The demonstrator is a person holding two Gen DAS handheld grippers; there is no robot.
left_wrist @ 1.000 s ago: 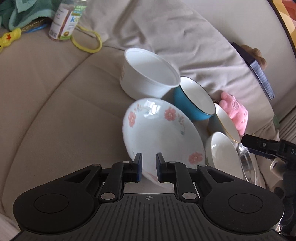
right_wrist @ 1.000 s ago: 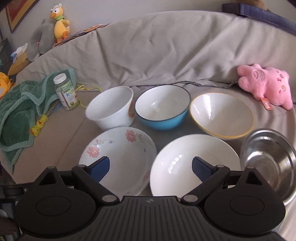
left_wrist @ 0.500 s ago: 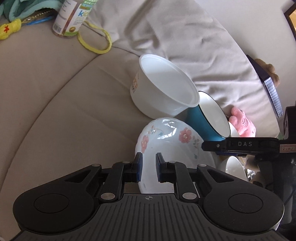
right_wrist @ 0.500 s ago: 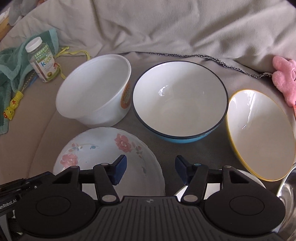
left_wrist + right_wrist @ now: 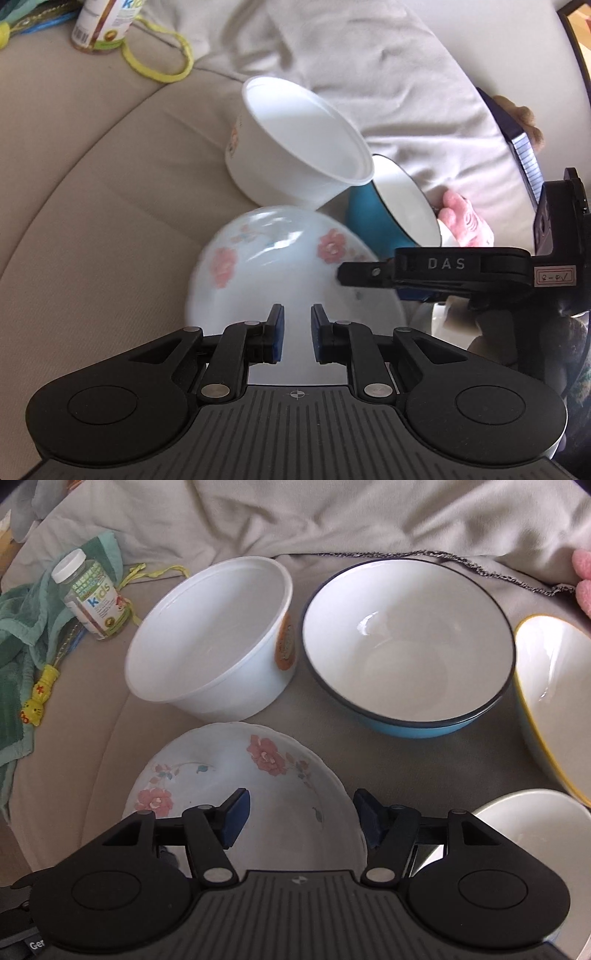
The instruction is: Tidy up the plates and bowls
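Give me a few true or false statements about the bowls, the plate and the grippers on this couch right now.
1. The blue bowl holds soup. False: it is empty.
2. The floral plate lies nearer the camera than the white tub in the right wrist view. True.
3. The right gripper has its fingers spread over the floral plate. True.
4. The left gripper is wide open. False: its fingers stand close together.
5. The vitamin bottle stands inside the white tub. False: it sits apart by the green towel.
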